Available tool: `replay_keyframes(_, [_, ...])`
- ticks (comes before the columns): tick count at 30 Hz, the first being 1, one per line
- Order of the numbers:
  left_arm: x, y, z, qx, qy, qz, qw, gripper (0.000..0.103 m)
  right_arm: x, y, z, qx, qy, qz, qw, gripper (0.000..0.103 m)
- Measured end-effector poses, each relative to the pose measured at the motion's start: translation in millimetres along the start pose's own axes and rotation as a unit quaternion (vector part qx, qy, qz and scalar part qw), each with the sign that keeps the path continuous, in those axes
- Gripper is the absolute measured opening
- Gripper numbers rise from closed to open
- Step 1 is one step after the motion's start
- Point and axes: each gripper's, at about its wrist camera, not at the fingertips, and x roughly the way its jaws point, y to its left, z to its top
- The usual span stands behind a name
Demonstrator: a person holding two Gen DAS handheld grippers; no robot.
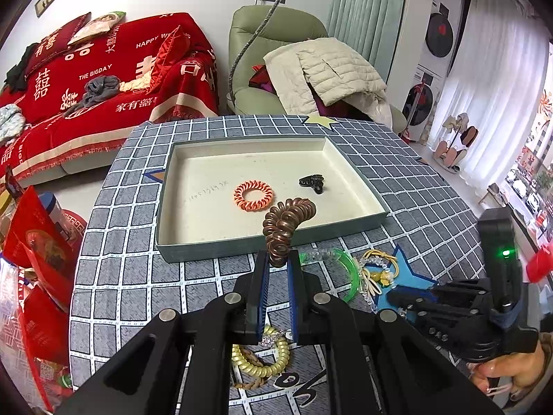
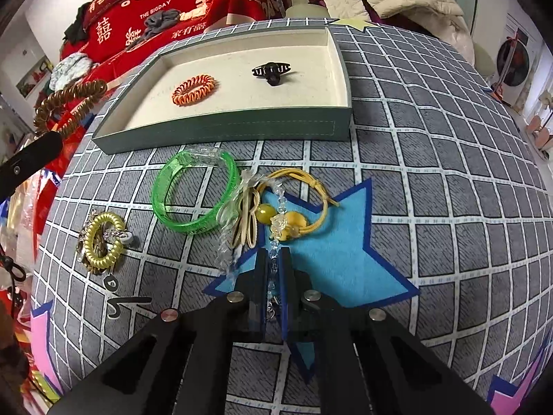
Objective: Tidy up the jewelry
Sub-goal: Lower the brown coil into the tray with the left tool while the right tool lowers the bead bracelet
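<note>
My left gripper (image 1: 278, 259) is shut on a brown spiral hair tie (image 1: 283, 224) and holds it above the table, just before the near wall of the green tray (image 1: 269, 242). The brown tie also shows in the right wrist view (image 2: 69, 103). In the tray lie an orange spiral hair tie (image 1: 253, 195) and a black claw clip (image 1: 312, 182). My right gripper (image 2: 274, 254) is shut on a clear crystal bead strand (image 2: 275, 238) that crosses a yellow cord bracelet (image 2: 297, 200). A green bangle (image 2: 195, 195) and a yellow spiral tie (image 2: 103, 238) lie on the table.
The round table carries a grey grid cloth (image 2: 432, 159) with a blue star (image 2: 345, 252). Red packets (image 1: 38, 242) stand at the table's left edge. A red sofa (image 1: 103, 79) and a green armchair (image 1: 276, 52) stand behind the table.
</note>
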Motion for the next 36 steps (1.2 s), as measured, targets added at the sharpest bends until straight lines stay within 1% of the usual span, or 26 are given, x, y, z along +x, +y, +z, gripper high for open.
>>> replay_keyframes(4, [-1,3,1,-0.001,-0.002,0.002,1.0000,0.030,-28,-2,2,-0.013,-0.037,0.001,0.999,0.006])
replay_keyframes(8, [-1,8,6,-0.006,-0.005,0.004,1.0000,0.030,-56,0,18,-0.032,-0.070,0.000,0.997,0.006])
replay_keyframes(13, [2,17,14,-0.010,-0.006,0.008,0.9999,0.030,-78,10,56,-0.043,-0.103,0.012,0.994,0.006])
replay_keyframes(16, [8,22,23,-0.009,-0.005,0.013,0.9999,0.030,-84,16,74,-0.048,-0.116,0.021,0.992,0.006])
replay_keyframes(18, [15,26,29,-0.007,-0.003,0.019,0.9998,0.030,-83,20,92,-0.049,-0.121,0.036,0.991,0.006])
replay_keyframes(23, [44,36,47,-0.004,0.012,0.031,0.9994,0.030,-61,32,119,-0.046,-0.117,0.062,0.990,0.006])
replay_keyframes(27, [73,41,57,0.002,0.030,0.042,0.9987,0.030,-27,39,133,-0.036,-0.095,0.076,0.992,0.005])
replay_keyframes(31, [101,45,58,0.008,0.054,0.050,0.9973,0.030,9,34,138,-0.016,-0.066,0.083,0.994,0.005])
replay_keyframes(36, [130,46,55,0.021,0.082,0.060,0.9946,0.030,44,20,137,0.003,-0.039,0.073,0.997,0.005])
